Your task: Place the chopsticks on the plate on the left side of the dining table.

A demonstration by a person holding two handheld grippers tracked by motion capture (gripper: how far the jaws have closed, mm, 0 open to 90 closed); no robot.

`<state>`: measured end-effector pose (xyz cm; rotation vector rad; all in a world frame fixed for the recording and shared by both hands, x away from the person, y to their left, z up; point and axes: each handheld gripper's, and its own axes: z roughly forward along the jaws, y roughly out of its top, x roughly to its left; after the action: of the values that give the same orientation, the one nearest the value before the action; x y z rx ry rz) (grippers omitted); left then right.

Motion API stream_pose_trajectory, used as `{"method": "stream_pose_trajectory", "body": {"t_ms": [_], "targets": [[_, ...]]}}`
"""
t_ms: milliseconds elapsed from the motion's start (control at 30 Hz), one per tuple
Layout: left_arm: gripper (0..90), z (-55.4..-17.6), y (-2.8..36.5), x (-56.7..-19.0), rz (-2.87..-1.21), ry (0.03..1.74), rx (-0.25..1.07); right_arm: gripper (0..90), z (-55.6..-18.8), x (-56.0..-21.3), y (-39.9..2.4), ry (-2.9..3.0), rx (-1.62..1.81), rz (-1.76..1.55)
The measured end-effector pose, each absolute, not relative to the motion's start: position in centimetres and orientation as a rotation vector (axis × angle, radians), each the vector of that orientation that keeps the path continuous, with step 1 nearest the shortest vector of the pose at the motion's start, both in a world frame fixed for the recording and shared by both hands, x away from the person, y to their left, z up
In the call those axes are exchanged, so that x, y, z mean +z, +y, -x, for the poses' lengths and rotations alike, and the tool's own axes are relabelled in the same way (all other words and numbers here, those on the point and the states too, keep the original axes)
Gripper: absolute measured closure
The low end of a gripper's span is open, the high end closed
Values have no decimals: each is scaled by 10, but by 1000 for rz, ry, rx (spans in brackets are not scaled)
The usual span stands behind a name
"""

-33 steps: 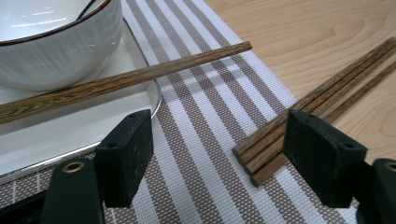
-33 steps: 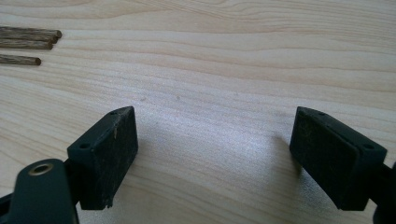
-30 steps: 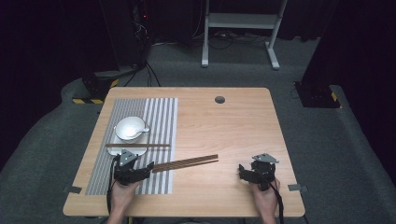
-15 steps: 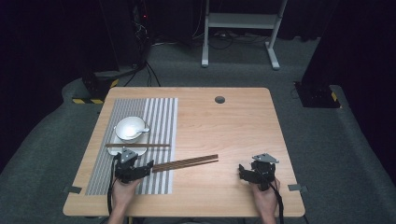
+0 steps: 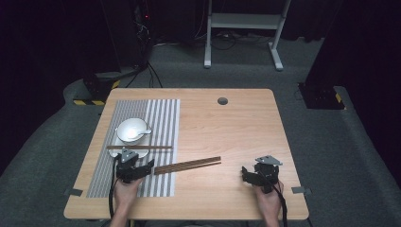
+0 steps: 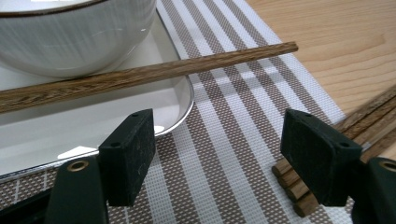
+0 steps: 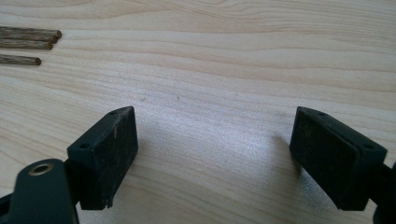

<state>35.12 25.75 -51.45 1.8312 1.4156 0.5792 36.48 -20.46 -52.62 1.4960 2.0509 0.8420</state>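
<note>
left gripper jaws spread, empty, over striped woven mat | chopstick bundle of round brown wood just beside its right jaw, partly off the mat | single chopstick across white tray | right gripper agape over bare wood table

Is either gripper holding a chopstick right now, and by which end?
Neither. The left gripper and right gripper both have open jaws with nothing between them.
</note>
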Motion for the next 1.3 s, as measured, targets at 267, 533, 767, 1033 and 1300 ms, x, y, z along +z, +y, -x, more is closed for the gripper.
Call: {"method": "stream_pose_trajectory", "body": {"t_ms": [267,533,767,1033,1300], "targets": [[272,-352,256,-516,-1843,1415,608,148,-365,-526,-204,2049,841,-1498],[269,-351,254,-519,-1868,1413,625,148,-365,-526,-204,2048,841,-1498],[284,-346,258,-524,-1850,1435,619,148,-365,-526,-204,2049,842,-1497],[265,-344,261,-527,-1843,1451,641,149,-365,-526,-204,2051,844,-1496],[236,-344,261,-528,-1902,1470,653,135,-365,-526,-201,2054,839,-1493]]}}
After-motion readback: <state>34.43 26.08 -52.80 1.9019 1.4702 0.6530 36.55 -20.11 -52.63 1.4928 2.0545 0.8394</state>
